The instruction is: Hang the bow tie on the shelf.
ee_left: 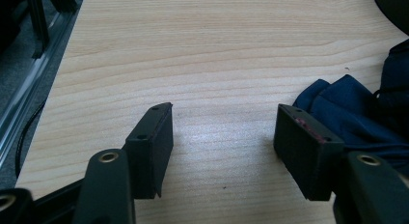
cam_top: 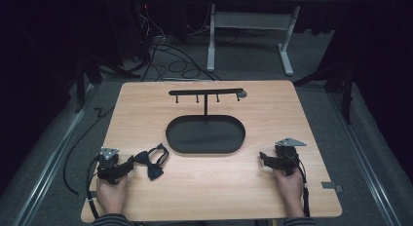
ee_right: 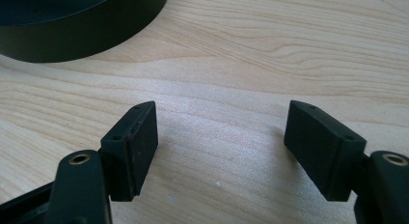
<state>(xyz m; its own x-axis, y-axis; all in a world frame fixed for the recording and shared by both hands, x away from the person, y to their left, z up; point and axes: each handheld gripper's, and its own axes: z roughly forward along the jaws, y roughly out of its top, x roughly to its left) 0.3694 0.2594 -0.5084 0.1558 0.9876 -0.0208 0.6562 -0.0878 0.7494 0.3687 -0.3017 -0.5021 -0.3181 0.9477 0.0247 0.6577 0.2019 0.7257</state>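
Left gripper wide, bare wood between the pads, nothing held. Just outside one pad, dark blue cloth of the bow tie, close against it; touching or not, cannot tell. In the high view, left gripper low at the near left of the table, held in a hand coming in from the bottom edge, pointed toward the bow tie, which lies flat on the wood just beside the tips, strap looped toward the tray.

Right gripper wide too, only wood grain between the pads, nothing held. Up in the top left corner of that view, the black wall of the tray, apart from the tips. In the high view, right gripper at the near right, resting low over the table in the other hand, pointed inward toward the tray, well apart from the bow tie.

Oval black tray at mid-table, between the two grippers and a little farther back. Rising from its far rim, a thin black stand with a crossbar and small hooks hanging below. Beyond the table, grey floor with loose cables and the white legs of another table.
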